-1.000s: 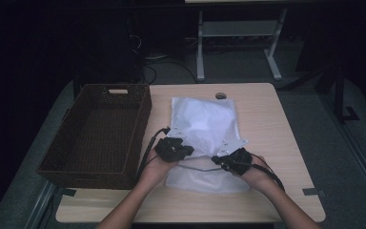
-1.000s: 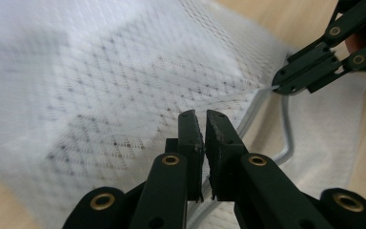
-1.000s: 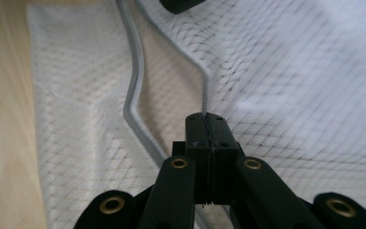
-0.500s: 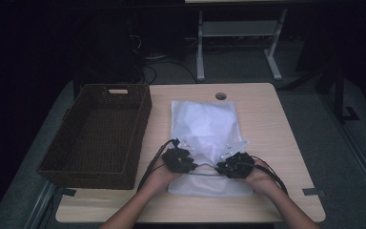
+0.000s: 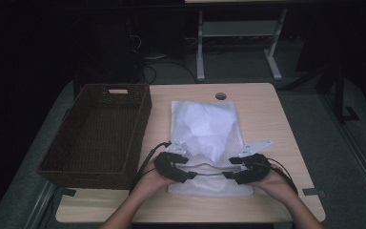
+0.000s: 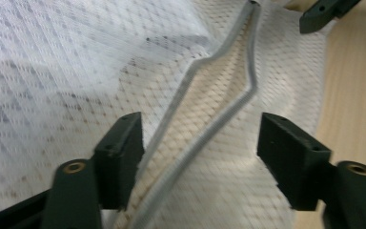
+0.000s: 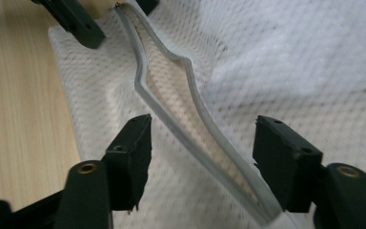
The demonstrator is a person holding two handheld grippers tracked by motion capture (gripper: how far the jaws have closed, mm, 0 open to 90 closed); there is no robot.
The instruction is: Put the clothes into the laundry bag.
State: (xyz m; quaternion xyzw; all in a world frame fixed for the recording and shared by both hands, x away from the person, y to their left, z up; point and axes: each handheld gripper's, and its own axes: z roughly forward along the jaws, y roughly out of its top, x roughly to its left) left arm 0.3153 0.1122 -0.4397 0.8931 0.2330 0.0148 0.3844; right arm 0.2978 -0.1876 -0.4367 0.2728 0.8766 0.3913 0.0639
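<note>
Both grippers' jaws had just been opening: left gripper (image 6: 198, 160) and right gripper (image 7: 200, 162) straddled the mesh bag's (image 5: 205, 138) zipper (image 6: 219, 95) at lower centre, gripping nothing; the gaping mouth risked slumping shut.

No text, label, brand, number or sign can be read in any view. The white mesh bag (image 5: 209, 143) between the tongs is unmarked, and the wicker basket (image 5: 95, 138) beside them carries no lettering.

table: light wood table (image 5: 267, 114), round cable hole (image 5: 221, 96) near far edge | floor: grey carpet (image 5: 314, 100) | behind: white metal frame legs (image 5: 200, 52), dark cables (image 5: 147, 71) on floor | light: dim, far room nearly black
</note>
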